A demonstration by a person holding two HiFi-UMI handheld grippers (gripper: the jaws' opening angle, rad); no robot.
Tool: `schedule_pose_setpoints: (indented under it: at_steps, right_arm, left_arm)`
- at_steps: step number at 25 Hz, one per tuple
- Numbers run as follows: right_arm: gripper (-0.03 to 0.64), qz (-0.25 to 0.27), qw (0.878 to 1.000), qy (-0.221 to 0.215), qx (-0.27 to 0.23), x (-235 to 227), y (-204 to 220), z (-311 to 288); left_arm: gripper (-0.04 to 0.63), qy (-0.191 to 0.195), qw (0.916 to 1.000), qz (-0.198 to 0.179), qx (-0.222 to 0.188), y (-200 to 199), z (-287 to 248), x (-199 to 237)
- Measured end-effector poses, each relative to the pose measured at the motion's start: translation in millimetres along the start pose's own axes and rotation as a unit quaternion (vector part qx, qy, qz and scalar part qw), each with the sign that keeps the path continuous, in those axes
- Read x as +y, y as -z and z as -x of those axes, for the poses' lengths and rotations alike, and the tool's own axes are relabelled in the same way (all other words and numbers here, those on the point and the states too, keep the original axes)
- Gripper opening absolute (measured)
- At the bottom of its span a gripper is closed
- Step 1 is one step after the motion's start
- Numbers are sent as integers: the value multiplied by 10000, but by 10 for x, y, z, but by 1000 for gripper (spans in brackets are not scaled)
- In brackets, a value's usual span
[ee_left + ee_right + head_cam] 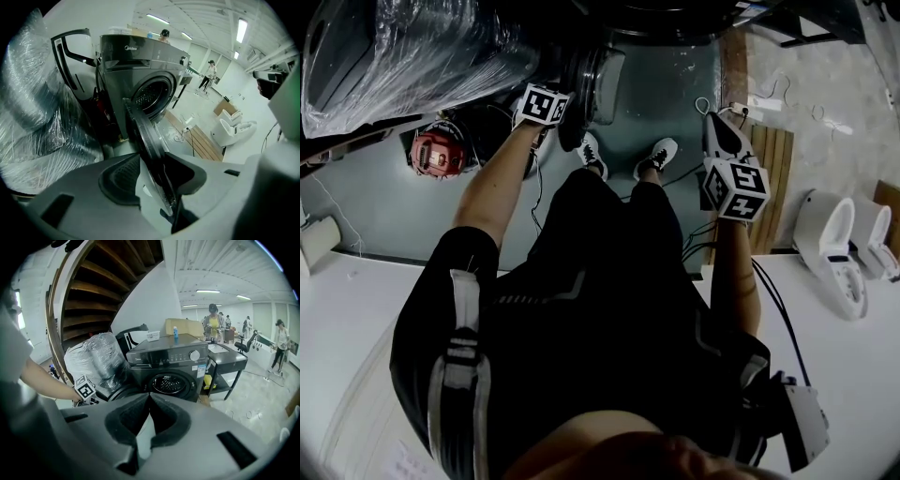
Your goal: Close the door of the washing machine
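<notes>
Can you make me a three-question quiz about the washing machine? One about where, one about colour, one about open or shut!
1. Where is the door edge?
A. between the left gripper jaws
B. on the floor
C. against a wall

2. What colour is the washer?
A. white
B. dark grey
C. red

3. The door is:
A. shut
B. taken off
C. open

Answers:
1 A, the door rim runs between that gripper's pads.
2 B, its body is dark grey.
3 C, the drum shows and the door stands swung out.
</notes>
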State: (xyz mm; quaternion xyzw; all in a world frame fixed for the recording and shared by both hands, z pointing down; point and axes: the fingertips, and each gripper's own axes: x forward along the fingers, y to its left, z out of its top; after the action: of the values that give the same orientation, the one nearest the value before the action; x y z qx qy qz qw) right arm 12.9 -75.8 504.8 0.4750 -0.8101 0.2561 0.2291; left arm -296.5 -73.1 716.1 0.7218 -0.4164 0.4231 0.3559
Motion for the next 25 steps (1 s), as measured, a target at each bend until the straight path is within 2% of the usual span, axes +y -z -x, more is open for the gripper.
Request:
schedule_pose_setpoints:
  at_steps: [11, 25]
  right_arm:
    - [5, -373, 9990, 200, -106, -559, 102, 227]
    - [6, -657, 9973, 311, -96, -1208, 190, 295]
  left_arm:
    - [175, 117, 9995, 162, 224, -264, -222, -528]
    - [187, 59, 9965, 786, 270, -686, -444, -1031]
